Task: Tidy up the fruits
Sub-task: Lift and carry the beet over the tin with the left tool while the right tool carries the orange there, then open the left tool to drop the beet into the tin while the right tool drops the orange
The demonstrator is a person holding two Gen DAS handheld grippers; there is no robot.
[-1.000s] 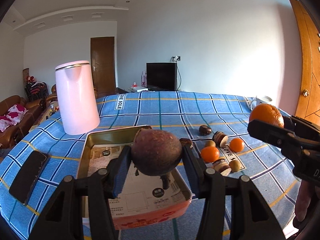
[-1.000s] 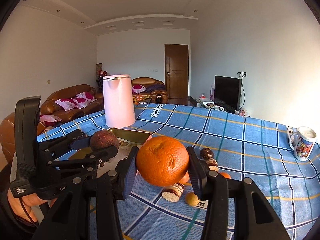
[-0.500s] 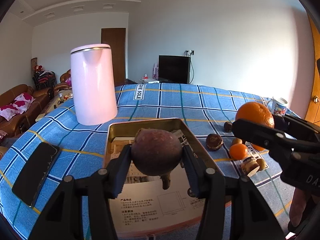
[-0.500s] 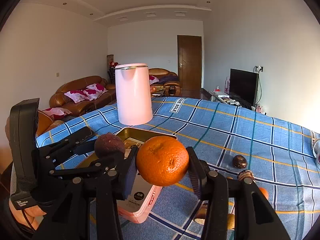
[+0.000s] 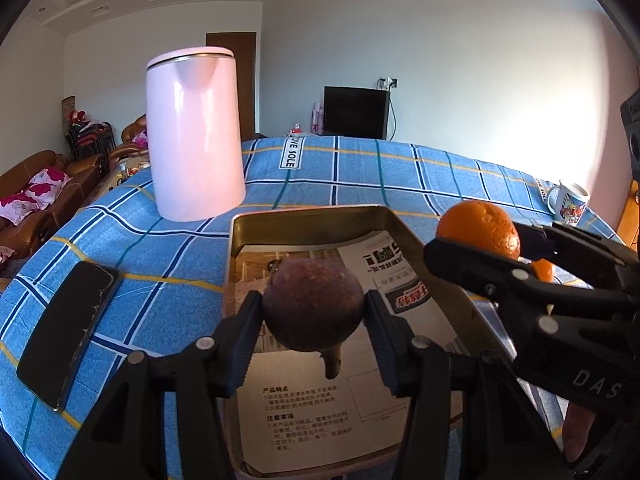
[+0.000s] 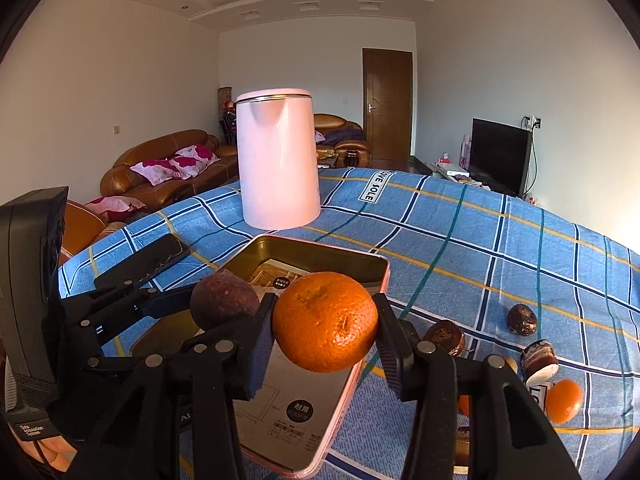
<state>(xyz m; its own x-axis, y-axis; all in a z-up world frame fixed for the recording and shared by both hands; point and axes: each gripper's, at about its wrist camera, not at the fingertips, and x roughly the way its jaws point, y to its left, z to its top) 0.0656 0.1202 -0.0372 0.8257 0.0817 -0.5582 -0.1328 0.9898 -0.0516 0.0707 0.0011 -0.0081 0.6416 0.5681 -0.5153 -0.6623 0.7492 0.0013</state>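
Observation:
My left gripper (image 5: 314, 316) is shut on a dark purple passion fruit (image 5: 312, 304) and holds it over the open gold tin box (image 5: 304, 216), which is lined with printed paper. My right gripper (image 6: 324, 328) is shut on a large orange (image 6: 325, 322) and hangs above the tin's (image 6: 376, 276) right edge. In the left wrist view the right gripper (image 5: 492, 248) and its orange (image 5: 478, 228) show at the right of the tin. In the right wrist view the left gripper (image 6: 208, 300) with its passion fruit (image 6: 222, 300) sits to the left.
A pink kettle (image 5: 192, 136) stands behind the tin. A black phone (image 5: 68, 332) lies left of it. Right of the tin, loose on the blue checked cloth (image 6: 480, 240), lie passion fruits (image 6: 522, 319), a small orange (image 6: 564, 400) and cut pieces (image 6: 538, 358). A mug (image 5: 570, 202) stands far right.
Both grippers have moved leftward and slightly down with their fruits, from beside the loose fruit to over the tin. The kettle and tin now look nearer.

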